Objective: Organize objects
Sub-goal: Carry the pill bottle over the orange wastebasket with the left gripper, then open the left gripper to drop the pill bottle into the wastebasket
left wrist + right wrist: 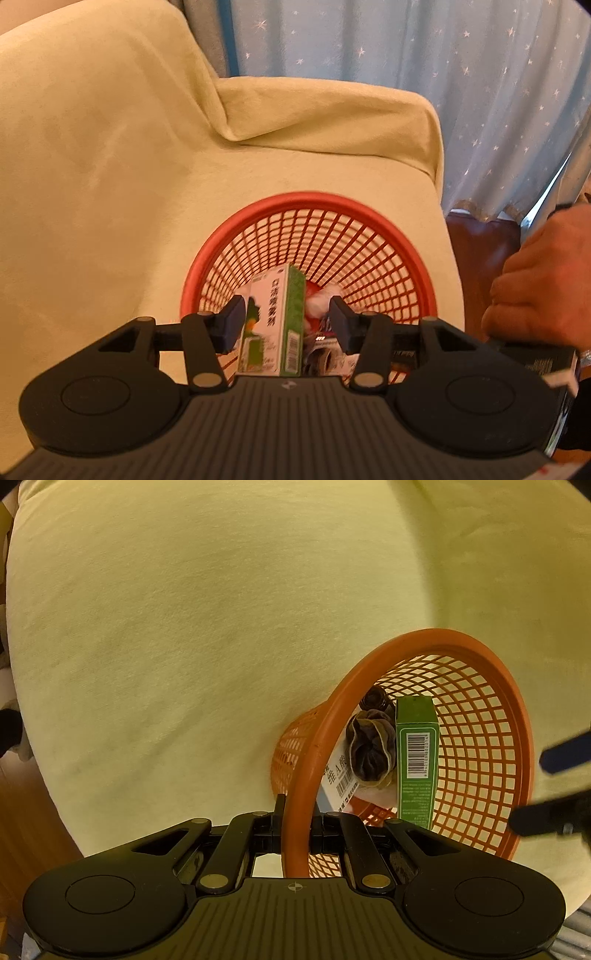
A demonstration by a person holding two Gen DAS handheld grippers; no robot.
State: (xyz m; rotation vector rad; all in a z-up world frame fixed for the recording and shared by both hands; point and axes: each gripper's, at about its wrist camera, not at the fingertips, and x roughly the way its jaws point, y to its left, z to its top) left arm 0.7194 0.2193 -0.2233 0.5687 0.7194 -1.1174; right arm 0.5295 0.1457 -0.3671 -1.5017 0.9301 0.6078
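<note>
The green box (275,325) stands upright inside the red basket (388,221), leaning toward the near wall, and sits between the fingers of my left gripper (286,323). Those fingers are spread: the left pad (232,321) is at or just beside the box's face, the right pad is clear of it with a gap showing, so I judge the box is resting in the basket on its own and not pinched. Beside it lie a dark scrunchie (371,749), a white box (341,775) with a barcode, and something red and white I cannot identify.

My right gripper (295,830) is pressed together on the basket's near rim (295,812), one finger outside the wall and one inside. I take that hold to be there to steady the light basket on the soft yellow cover (184,627) while things go in, since it could tip or slide otherwise.

The left gripper points down and forward over the basket's mouth. The right one comes in low from the near side, level with the rim. My right hand (543,280) shows in the left view, wrapped around its handle, with the starred curtain (406,55) behind
</note>
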